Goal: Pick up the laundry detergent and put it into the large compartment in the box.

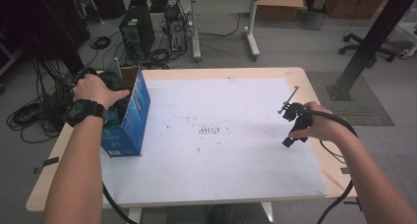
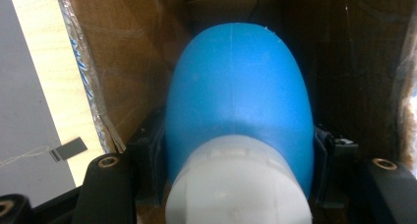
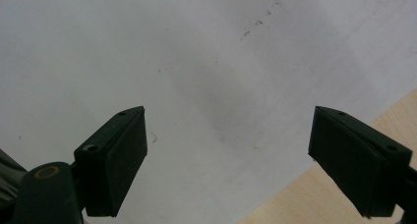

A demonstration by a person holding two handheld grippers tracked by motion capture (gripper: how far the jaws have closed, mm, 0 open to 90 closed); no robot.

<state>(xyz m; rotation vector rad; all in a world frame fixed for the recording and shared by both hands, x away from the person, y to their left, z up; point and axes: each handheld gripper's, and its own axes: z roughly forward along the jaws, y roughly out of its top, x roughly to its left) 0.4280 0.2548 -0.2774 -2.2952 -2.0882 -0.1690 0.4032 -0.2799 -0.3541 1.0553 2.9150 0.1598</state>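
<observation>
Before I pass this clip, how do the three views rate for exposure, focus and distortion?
High view: dim, soft, with wide-angle bending at the edges; the blue cardboard box is still legible. Left gripper view: the blue plastic bottle with white cap fills the frame, softly focused, and the box interior behind is murky. Right gripper view: evenly lit white sheet, faint shadow mid-frame, near jaws slightly blurred.

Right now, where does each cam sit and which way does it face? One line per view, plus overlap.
High view: above the person's side, looking forward and down on the table; both forearms, left gripper inside the blue box, right gripper over the white sheet.
Left gripper view: looks into the box's cardboard interior; jaws clamp a blue bottle.
Right gripper view: faces down at the sheet and table edge; jaws apart, empty.
Shared: the box shows in high and left views, the sheet in high and right.
</observation>
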